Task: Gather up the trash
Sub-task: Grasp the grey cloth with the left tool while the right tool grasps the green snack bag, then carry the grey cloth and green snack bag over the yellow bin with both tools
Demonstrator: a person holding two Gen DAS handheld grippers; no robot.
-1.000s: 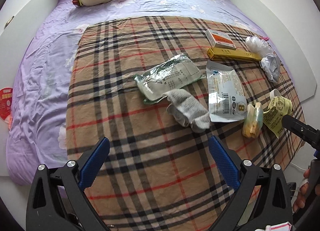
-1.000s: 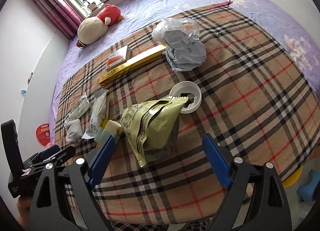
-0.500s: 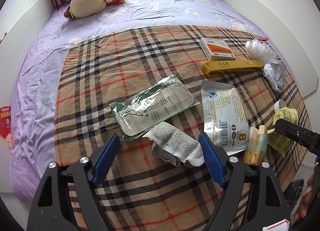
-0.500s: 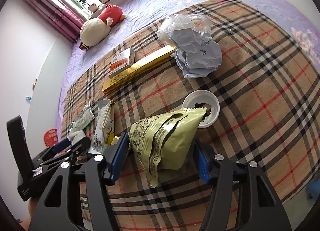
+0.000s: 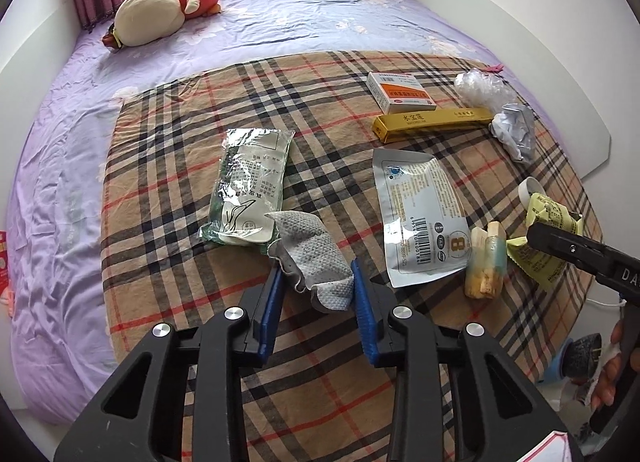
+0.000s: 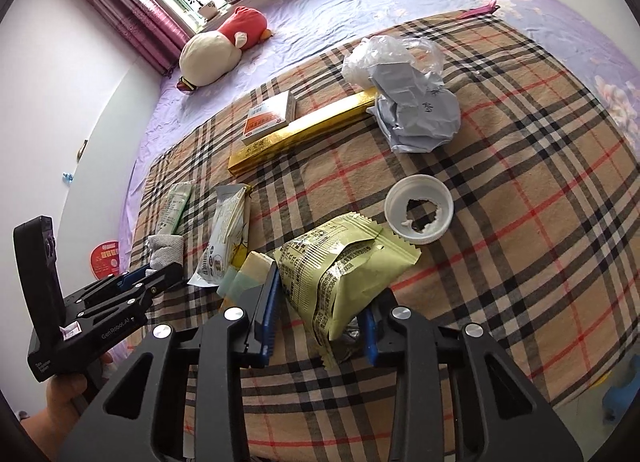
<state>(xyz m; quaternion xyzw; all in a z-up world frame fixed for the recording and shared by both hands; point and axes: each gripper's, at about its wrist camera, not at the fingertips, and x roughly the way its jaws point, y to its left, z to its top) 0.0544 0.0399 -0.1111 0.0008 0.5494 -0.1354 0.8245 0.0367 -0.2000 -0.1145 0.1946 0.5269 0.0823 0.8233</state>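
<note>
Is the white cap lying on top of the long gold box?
No, the white cap lies on the plaid blanket near the green snack bag, apart from the long gold box.

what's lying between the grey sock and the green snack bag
In the left wrist view, a silver pouch and a small yellowish packet lie between the grey sock and green snack bag.

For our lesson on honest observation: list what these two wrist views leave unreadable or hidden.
- Left wrist view: the gold box lettering is too small to read.
- Left wrist view: the right hand-held gripper tips are hidden by the green snack bag.
- Right wrist view: the green snack bag's lower end is covered by the right hand-held gripper.
- Right wrist view: the grey sock is partly behind the left hand-held gripper.
</note>
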